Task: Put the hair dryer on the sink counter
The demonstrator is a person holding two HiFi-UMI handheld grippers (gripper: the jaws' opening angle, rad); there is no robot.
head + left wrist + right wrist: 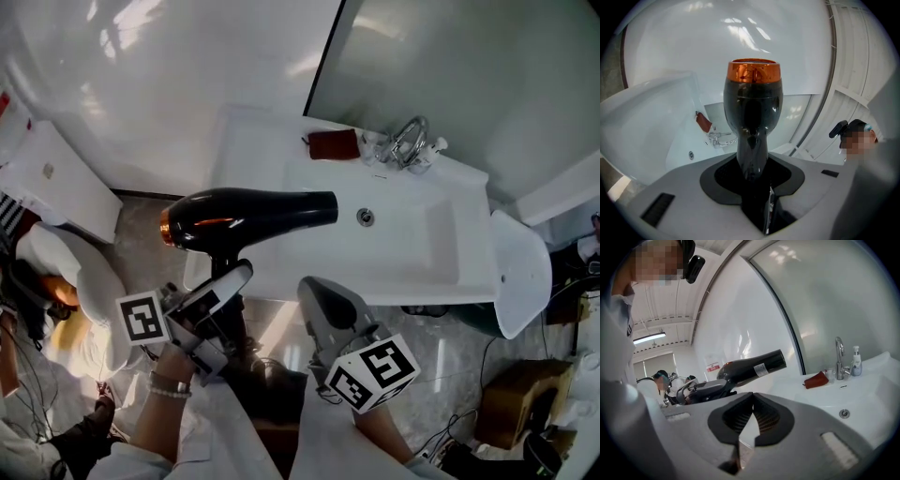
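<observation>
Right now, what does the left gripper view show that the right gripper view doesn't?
Left gripper view only: the hair dryer end-on, showing its orange rear ring, and its handle clamped in the left gripper. Right gripper view only: the right gripper shut and empty, the label on the hair dryer's side, and a white bottle. Both: hair dryer, sink, faucet, red pouch.

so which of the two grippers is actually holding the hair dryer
The left gripper: its jaws clamp the handle of the hair dryer. The right gripper beside it is shut on nothing.
</observation>
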